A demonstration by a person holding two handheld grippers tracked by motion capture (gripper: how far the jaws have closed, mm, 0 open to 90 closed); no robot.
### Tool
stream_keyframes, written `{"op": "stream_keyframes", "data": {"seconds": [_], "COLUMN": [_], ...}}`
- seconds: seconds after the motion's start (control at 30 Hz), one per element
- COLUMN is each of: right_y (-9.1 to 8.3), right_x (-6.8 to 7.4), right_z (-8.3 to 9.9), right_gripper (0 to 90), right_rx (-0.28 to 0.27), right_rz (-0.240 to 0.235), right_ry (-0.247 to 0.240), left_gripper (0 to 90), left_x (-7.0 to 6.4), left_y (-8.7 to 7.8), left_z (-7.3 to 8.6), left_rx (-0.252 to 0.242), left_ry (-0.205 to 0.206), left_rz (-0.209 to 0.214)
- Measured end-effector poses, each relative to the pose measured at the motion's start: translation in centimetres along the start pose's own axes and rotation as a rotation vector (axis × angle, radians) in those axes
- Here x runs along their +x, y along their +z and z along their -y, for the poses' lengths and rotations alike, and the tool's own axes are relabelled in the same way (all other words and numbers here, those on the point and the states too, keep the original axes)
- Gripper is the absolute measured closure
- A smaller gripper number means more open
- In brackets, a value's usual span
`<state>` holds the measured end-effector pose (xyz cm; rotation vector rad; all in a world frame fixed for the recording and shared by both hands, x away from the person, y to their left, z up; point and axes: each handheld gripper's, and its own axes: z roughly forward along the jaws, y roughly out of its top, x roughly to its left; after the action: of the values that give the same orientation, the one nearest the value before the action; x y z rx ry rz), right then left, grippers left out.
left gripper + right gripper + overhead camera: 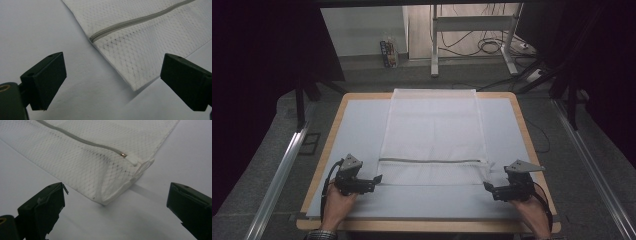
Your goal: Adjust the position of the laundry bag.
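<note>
Mesh bag [432,137] lies flat mid-bench [357,120], zip near its front edge. Left tongs [378,178] and right tongs [486,186] spread at the front corners, empty. Risk: thin, flat mesh; jaws may close on bench and miss a corner.

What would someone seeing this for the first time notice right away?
A white mesh laundry bag lies flat down the middle of the pale table, with a grey zipper running across it near the person's side. The left gripper and the right gripper sit open at the bag's two near corners, holding nothing.
</note>
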<state>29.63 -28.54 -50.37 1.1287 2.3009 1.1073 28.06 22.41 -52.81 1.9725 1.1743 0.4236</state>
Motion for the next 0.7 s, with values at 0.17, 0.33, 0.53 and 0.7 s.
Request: {"op": "stream_keyframes", "data": {"seconds": [0.17, 0.33, 0.53, 0.7], "right_y": [0.3, 0.8, 1.5, 2.1], "right_x": [-0.3, -0.6, -1.3, -1.9], "right_z": [-0.3, -0.7, -1.6, -2.3], "right_gripper": [1.3, 1.2, 5.6, 7.7], "right_rx": [-0.012, -0.017, 0.003, 0.036], "right_rz": [0.010, 0.001, 0.019, 0.055], "right_ry": [0.017, 0.039, 0.038, 0.020], "left_gripper": [5.2, 4.4, 2.7, 1.2], "left_x": [0.2, 0.5, 0.6, 1.0], "left_y": [0.3, 0.8, 1.2, 1.6], "left_z": [-0.4, -1.0, -1.9, -2.1], "left_rx": [0.000, -0.008, -0.009, -0.009], "left_ry": [0.006, -0.001, 0.025, 0.035], "left_rz": [-0.007, 0.008, 0.001, 0.022]}}
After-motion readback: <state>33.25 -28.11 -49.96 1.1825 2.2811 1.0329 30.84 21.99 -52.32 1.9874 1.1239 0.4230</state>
